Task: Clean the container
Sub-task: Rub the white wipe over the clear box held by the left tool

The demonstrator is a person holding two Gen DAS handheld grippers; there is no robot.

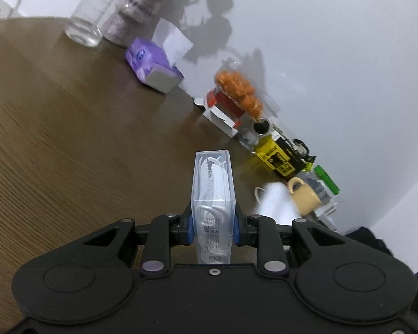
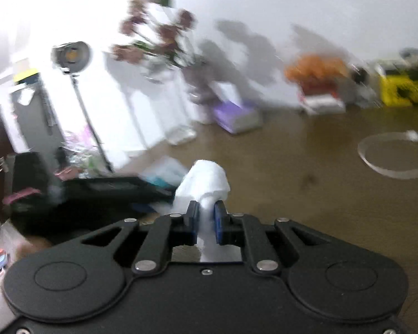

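My left gripper [image 1: 212,224] is shut on a clear plastic container [image 1: 212,192] of white floss picks and holds it on edge above the wooden table [image 1: 69,139]. My right gripper [image 2: 206,217] is shut on a wad of white tissue [image 2: 204,182], which also shows blurred in the left wrist view [image 1: 276,203], just right of the container. The right wrist view is motion-blurred.
Along the wall stand a glass beaker [image 1: 87,25], a purple tissue pack [image 1: 153,64], an orange snack box [image 1: 239,89], a yellow box [image 1: 276,157] and a tan mug [image 1: 303,194]. A clear ring lies on the table [image 2: 395,156]. A lamp stand [image 2: 72,55] is at the left.
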